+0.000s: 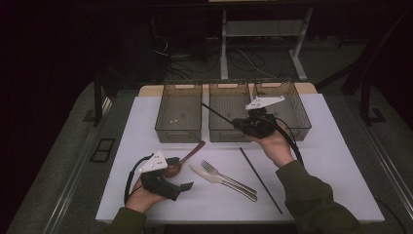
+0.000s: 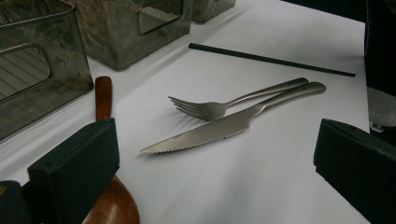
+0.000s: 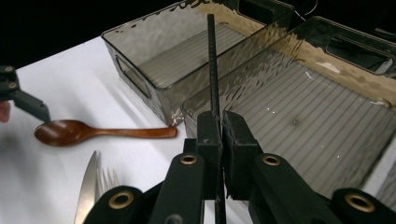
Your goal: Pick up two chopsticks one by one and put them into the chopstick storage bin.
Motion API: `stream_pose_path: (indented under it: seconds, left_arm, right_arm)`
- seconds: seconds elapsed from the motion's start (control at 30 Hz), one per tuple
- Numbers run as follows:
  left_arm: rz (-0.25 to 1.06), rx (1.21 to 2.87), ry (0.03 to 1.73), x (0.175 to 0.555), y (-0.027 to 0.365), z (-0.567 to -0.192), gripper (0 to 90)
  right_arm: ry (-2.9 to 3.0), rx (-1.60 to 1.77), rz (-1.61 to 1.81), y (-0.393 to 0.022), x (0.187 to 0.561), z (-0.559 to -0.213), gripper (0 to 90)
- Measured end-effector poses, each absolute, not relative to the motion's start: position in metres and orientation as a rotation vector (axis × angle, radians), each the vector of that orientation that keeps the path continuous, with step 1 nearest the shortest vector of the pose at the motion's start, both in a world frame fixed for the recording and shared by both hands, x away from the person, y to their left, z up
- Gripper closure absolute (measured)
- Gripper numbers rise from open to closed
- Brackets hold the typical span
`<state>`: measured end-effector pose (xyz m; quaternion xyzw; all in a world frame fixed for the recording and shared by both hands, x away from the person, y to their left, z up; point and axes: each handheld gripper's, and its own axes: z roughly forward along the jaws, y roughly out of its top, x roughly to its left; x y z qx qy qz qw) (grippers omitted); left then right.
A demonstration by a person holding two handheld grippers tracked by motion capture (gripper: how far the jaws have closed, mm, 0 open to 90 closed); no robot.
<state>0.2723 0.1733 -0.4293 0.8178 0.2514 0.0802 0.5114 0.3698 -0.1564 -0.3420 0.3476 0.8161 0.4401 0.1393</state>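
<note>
Above the middle bin (image 1: 229, 117) we hold a thin black chopstick (image 3: 213, 70), ridged and matte, clenched in the right gripper (image 3: 220, 128); its lower end is cut off behind the jaws. Our left gripper (image 2: 215, 158) rests low, jaws spread wide, beside the wooden spoon (image 2: 103, 98).
</note>
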Motion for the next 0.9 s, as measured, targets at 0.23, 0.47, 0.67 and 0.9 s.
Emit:
stream_pose_path:
  seconds: [0.23, 0.47, 0.67, 0.9]
  left_arm:
    - [0.193, 1.966, 0.607, 0.272, 0.174, -0.429, 0.0]
    - [0.191, 1.962, 0.609, 0.272, 0.174, -0.429, 0.0]
    - [0.189, 1.961, 0.608, 0.272, 0.174, -0.428, 0.0]
    - [0.188, 1.951, 0.610, 0.271, 0.174, -0.428, 0.0]
  right_arm:
    - [2.362, 1.003, 1.268, -0.137, 0.383, -0.340, 85.0]
    - [2.372, 1.002, 1.255, -0.117, 0.396, -0.339, 84.9]
    - [2.375, 1.015, 1.234, -0.101, 0.407, -0.341, 84.9]
    - [2.378, 1.034, 1.226, -0.084, 0.421, -0.345, 84.9]
